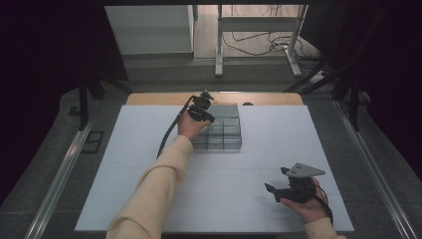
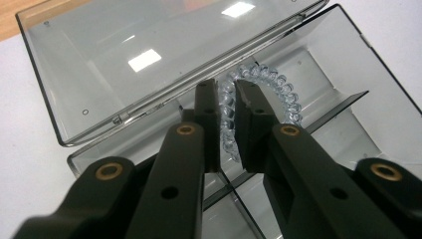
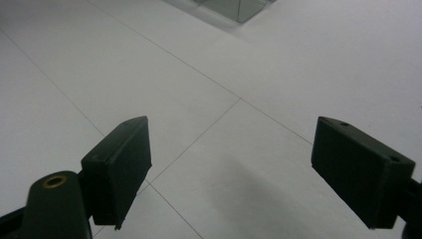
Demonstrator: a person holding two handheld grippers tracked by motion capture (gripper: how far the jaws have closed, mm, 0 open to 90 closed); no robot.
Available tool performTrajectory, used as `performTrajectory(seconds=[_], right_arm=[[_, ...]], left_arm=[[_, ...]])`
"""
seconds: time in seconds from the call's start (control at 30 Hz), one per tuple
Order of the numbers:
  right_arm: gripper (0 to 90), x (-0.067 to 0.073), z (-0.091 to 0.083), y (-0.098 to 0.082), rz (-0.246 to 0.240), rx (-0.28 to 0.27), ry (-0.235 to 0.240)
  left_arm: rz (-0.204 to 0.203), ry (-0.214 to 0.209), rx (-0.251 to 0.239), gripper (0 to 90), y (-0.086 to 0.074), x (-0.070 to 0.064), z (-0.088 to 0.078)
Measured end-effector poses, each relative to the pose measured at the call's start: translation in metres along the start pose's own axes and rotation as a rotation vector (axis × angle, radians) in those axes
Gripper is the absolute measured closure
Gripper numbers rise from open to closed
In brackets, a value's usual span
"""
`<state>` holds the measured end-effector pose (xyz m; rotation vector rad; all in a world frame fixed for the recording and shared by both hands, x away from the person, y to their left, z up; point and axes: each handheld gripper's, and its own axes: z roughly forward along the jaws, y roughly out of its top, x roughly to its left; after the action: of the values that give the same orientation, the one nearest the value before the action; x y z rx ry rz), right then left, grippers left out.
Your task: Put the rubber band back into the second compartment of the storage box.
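Left arm stretches far across the table (image 1: 149,149), sleeve angled toward the clear box (image 1: 224,130), wrist bent so the left gripper (image 1: 203,110) tips down over the box's left edge. In the left gripper view its jaws are drawn close together, pinching a strand of the clear bead bracelet (image 2: 278,94), which curls in a compartment just below the open lid (image 2: 134,64). Well right of the box, nearer the person, the right hand cradles the right gripper (image 1: 278,191) low over the table, palm up, pointing left. Its jaws (image 3: 231,169) are spread wide, nothing between them, the box's corner (image 3: 234,7) far ahead.
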<state>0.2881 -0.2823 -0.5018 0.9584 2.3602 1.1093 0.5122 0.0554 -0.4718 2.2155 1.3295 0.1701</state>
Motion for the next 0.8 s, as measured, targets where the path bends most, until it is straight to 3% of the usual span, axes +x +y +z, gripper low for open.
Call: performTrajectory(seconds=[0.3, 0.33, 0.4, 0.47, 0.6, 0.8], right_arm=[[16.1, 0.0, 0.0, 0.0, 0.001, 0.002, -0.001], [16.1, 0.0, 0.0, 0.0, 0.002, 0.003, -0.002], [16.1, 0.0, 0.0, 0.0, 0.003, 0.0, 0.0], [16.1, 0.0, 0.0, 0.0, 0.003, -0.003, 0.001], [16.1, 0.0, 0.0, -0.001, 0.005, -0.003, 0.0], [16.1, 0.0, -0.001, -0.001, 0.006, -0.004, -0.003]], left_arm=[[-0.009, -0.008, -0.015, 80.8, -0.001, 0.0, 0.003], [-0.011, -0.013, -0.022, 77.5, -0.001, 0.0, 0.003], [-0.024, -0.049, -0.03, 57.1, 0.0, 0.001, 0.002], [-0.02, -0.09, -0.032, 45.1, -0.001, 0.001, 0.001], [-0.012, -0.102, -0.042, 38.3, -0.003, -0.001, -0.004], [-0.008, -0.104, -0.039, 39.4, -0.005, -0.003, -0.008]])
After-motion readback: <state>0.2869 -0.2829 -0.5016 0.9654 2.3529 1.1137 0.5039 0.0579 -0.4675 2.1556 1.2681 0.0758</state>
